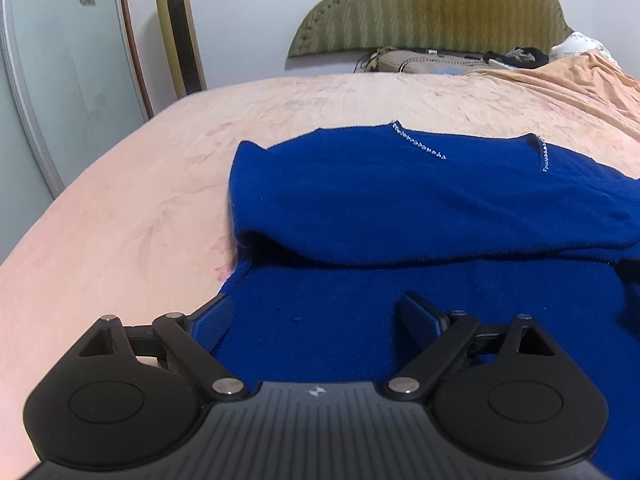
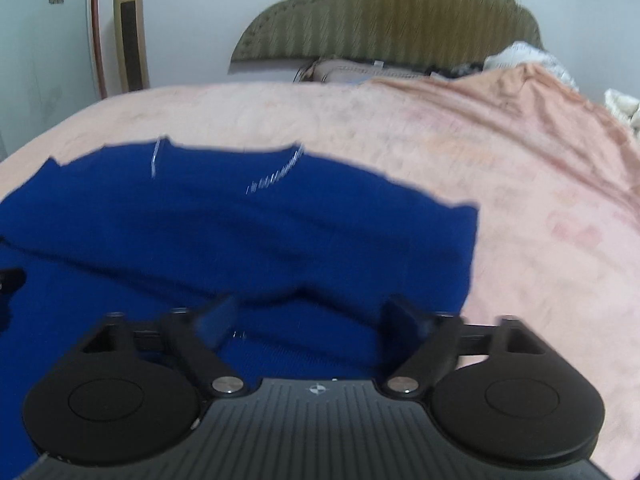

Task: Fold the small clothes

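Note:
A royal blue knit top (image 1: 400, 208) with a sparkly trimmed neckline lies on the pink bed, its sides folded over the body. It also shows in the right wrist view (image 2: 240, 240), blurred. My left gripper (image 1: 320, 316) is open and empty, low over the top's near left part. My right gripper (image 2: 310, 316) is open and empty over the near right part. A bit of the left gripper (image 2: 10, 280) shows at the left edge of the right wrist view.
The pink bedspread (image 1: 140, 200) spreads all around the top. An olive headboard (image 1: 432, 8) with pillows and dark items is at the back. A gold tower fan (image 1: 180, 32) and a glass door (image 1: 60, 72) stand at the left. A rumpled blanket (image 2: 520, 92) lies at the back right.

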`<action>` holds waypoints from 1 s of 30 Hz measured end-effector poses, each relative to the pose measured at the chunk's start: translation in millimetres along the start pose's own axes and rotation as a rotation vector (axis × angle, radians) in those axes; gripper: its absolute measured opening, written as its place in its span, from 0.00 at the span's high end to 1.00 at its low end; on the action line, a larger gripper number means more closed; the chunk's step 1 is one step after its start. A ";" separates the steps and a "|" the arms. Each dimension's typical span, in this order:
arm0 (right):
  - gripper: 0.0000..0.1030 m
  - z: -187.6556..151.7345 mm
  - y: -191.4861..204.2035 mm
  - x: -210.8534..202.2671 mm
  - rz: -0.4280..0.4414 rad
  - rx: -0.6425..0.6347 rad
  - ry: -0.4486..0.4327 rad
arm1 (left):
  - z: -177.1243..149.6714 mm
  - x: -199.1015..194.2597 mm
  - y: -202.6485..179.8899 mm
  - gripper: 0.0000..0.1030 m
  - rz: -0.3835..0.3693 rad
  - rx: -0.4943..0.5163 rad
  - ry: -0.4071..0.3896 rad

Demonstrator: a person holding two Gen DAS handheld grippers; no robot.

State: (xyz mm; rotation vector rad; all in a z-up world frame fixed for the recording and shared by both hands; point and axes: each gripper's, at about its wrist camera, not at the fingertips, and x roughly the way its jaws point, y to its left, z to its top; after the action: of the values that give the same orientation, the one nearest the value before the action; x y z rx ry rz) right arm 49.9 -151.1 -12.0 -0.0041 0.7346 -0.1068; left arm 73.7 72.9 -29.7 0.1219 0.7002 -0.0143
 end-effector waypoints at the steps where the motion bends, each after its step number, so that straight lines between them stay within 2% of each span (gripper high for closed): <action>1: 0.00 -2.9 2.5 0.1 0.016 -0.005 0.006 | -1.8 0.4 -0.4 0.05 0.008 0.002 -0.012; 4: 0.00 -5.6 11.8 -0.8 -0.004 -0.039 0.000 | -3.7 2.1 1.2 0.02 0.012 -0.016 -0.020; 10: 0.00 -7.9 7.8 -1.1 0.017 -0.013 -0.002 | -4.6 4.8 11.7 0.00 -0.025 -0.076 -0.009; 17: 0.00 -8.3 1.3 -3.7 0.053 0.035 -0.018 | -5.1 5.9 10.4 0.00 -0.023 -0.074 -0.006; 22: 0.00 -7.0 9.9 -1.4 0.025 -0.015 0.002 | -5.0 6.9 12.3 0.00 -0.033 -0.084 -0.002; 30: 0.00 -7.3 7.1 -3.0 0.035 -0.008 0.000 | -5.7 6.5 12.4 0.00 -0.035 -0.084 0.000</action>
State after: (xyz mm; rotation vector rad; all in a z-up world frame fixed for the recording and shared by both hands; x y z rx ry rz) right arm 43.5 -143.5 -15.8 0.0009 0.7345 -0.0705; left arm 75.7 86.0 -36.9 0.0291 0.7014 -0.0181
